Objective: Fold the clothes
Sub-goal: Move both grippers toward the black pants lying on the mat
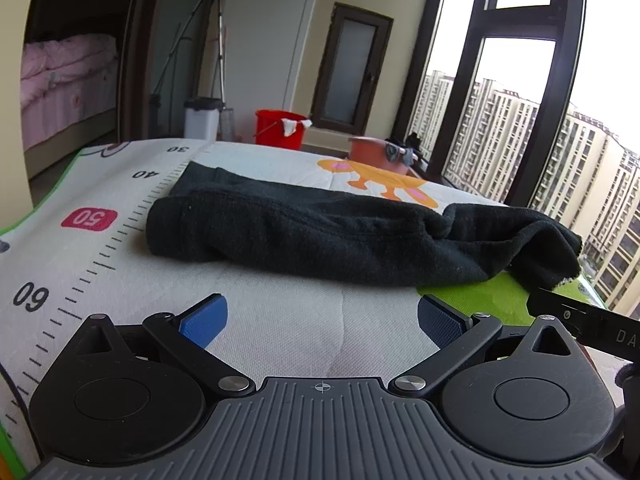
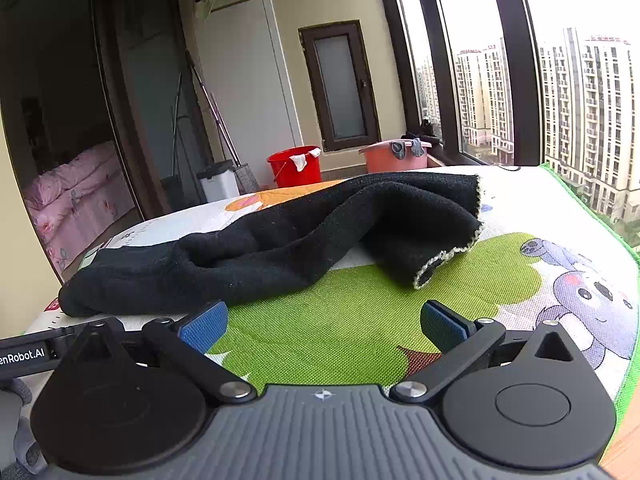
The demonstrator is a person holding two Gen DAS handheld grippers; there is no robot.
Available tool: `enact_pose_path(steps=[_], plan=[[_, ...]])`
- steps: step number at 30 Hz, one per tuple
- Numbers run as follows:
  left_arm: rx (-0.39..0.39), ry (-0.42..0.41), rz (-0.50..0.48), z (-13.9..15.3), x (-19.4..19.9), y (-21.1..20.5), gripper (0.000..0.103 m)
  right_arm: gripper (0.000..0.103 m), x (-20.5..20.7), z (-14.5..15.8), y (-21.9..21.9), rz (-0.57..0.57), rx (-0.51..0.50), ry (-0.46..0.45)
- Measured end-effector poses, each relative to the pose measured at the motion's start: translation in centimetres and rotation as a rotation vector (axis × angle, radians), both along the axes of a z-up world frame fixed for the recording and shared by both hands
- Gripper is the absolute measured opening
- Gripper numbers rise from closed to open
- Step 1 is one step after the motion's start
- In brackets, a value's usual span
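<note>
While both grippers hovered low over the printed play mat (image 2: 320, 320), the black knitted garment (image 1: 320, 236) lay bunched across the mat's middle, its cream-trimmed cuff (image 2: 448, 258) near the green patch. The left gripper (image 1: 322, 322) and right gripper (image 2: 324, 326) each had blue-padded jaws spread wide, holding nothing, just short of the cloth.

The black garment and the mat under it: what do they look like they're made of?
Black garment: seemingly a thick knit or fleece, matte and fuzzy, with lint specks and a pale stitched edge at the opening. Mat: probably foam or vinyl, printed with cartoons and a ruler scale, with a fine embossed grid texture; its exact material is unclear.
</note>
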State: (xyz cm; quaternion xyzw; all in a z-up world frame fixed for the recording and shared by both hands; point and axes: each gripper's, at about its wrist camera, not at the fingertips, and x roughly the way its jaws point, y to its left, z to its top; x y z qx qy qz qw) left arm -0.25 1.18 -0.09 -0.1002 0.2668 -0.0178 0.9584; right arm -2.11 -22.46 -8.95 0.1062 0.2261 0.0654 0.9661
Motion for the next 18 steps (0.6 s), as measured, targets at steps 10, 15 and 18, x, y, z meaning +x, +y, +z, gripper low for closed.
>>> enact_pose_path(steps=[10,15,18], plan=[[-0.039,0.027,0.005,-0.30,0.31,0.53,0.103,0.103,-0.06,0.02,-0.02,-0.004,0.004,0.001],[-0.059,0.035,0.010,-0.49,0.39,0.86,0.103,0.103,-0.07,0.02,-0.08,-0.004,0.008,0.002],[-0.060,0.031,0.005,-0.47,0.32,0.82,0.103,0.103,-0.04,0.04,-0.06,-0.003,0.011,0.004]])
